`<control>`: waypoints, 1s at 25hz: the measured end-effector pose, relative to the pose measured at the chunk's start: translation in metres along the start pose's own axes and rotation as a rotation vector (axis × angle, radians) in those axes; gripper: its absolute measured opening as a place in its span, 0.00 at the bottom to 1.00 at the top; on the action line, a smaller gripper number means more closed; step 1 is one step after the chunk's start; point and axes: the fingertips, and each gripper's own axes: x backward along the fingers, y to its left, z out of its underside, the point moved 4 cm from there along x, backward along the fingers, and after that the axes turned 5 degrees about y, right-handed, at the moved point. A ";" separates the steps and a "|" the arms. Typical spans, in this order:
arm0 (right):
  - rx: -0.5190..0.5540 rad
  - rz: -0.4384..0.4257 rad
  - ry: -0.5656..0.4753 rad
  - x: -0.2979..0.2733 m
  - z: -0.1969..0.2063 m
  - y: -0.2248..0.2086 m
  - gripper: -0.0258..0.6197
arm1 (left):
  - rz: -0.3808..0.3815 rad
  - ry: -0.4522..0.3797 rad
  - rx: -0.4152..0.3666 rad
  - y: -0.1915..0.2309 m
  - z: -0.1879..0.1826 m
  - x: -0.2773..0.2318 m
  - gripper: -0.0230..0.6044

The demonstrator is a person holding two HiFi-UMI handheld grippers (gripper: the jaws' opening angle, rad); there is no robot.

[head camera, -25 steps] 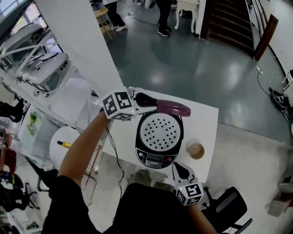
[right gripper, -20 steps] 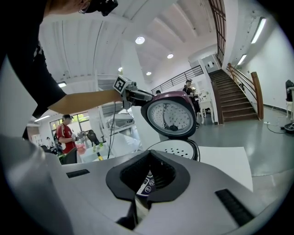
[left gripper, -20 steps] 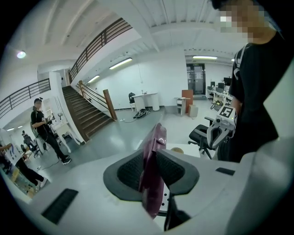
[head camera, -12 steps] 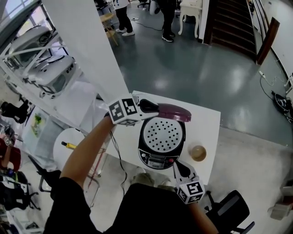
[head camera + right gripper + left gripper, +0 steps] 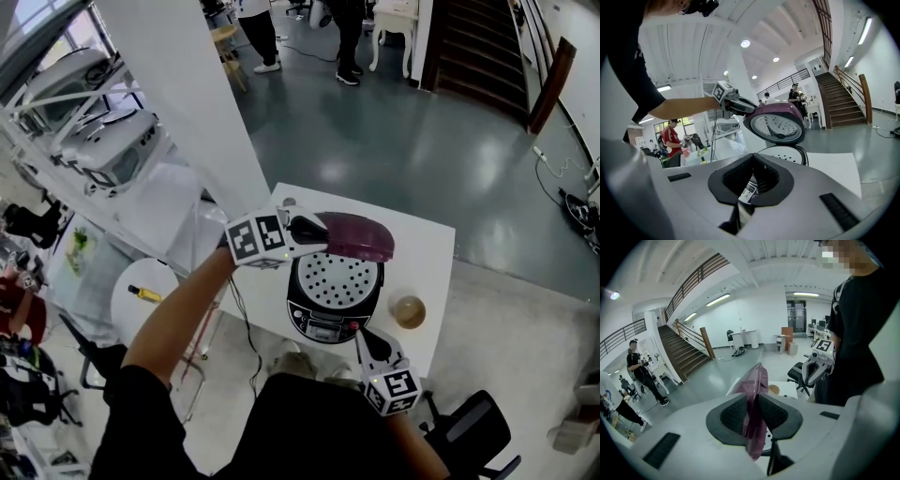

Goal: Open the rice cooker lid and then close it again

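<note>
Pinching the raised lid (image 5: pixel 361 236) by its edge, the left tool (image 5: pixel 316 230) has the rice cooker (image 5: pixel 335 298) just below its tips, while the right tool (image 5: pixel 363 339), pressed together, holds nothing.

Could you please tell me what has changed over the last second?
The left gripper, clamped on the lid, has swung it partway down over the cooker. The right gripper stayed shut at the cooker's front; the cup stayed put.
</note>
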 end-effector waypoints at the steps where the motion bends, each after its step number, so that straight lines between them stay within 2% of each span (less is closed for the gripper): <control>1: 0.001 -0.003 0.001 0.000 0.000 0.000 0.04 | 0.000 -0.001 -0.001 -0.003 0.001 -0.001 0.16; 6: 0.004 -0.012 0.006 0.000 0.004 0.003 0.04 | -0.004 -0.013 0.000 -0.015 0.007 -0.005 0.15; 13: -0.002 -0.022 0.010 0.001 0.007 0.005 0.04 | 0.043 -0.012 -0.003 -0.039 0.022 -0.014 0.15; 18: 0.003 -0.031 0.012 0.000 0.009 0.006 0.04 | 0.066 0.025 -0.029 -0.050 0.029 -0.022 0.15; 25: 0.005 -0.031 0.021 0.003 0.011 0.010 0.04 | 0.089 0.036 -0.009 -0.064 0.040 -0.029 0.16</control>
